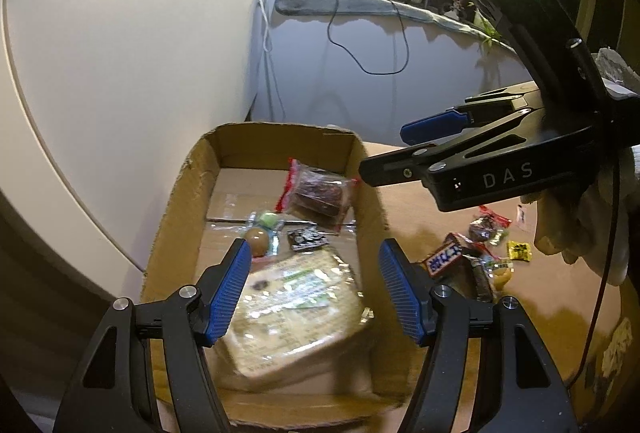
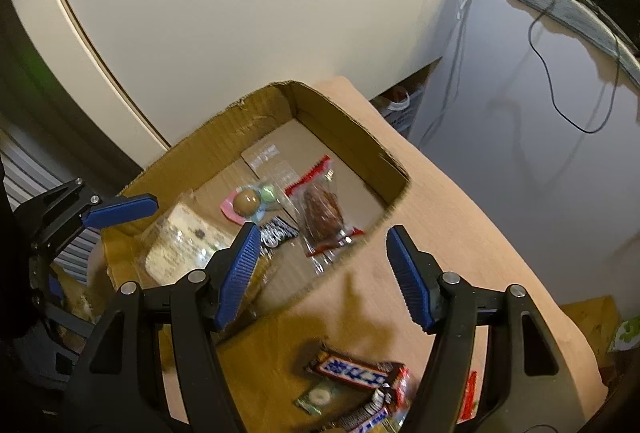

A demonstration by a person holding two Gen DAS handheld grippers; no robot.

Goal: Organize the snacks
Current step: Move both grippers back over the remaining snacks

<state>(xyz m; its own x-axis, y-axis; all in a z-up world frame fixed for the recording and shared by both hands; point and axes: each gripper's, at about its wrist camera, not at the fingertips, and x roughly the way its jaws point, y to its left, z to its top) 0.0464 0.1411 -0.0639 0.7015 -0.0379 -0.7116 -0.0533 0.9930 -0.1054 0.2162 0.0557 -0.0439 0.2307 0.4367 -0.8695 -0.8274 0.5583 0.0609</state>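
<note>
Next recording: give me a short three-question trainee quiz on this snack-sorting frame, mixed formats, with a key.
1. True or false: the cardboard box already holds several snacks.
2. Multiple choice: the large flat packet in the left wrist view lies (A) on the table outside the box, (B) inside the box below the left gripper, (C) clamped in the right gripper.
3. Fill in: both grippers' jaws stand ____, with nothing held.

Key
1. True: the red-edged packet and small candies lie inside.
2. B.
3. Open. The chocolate bars wait on the table.
</note>
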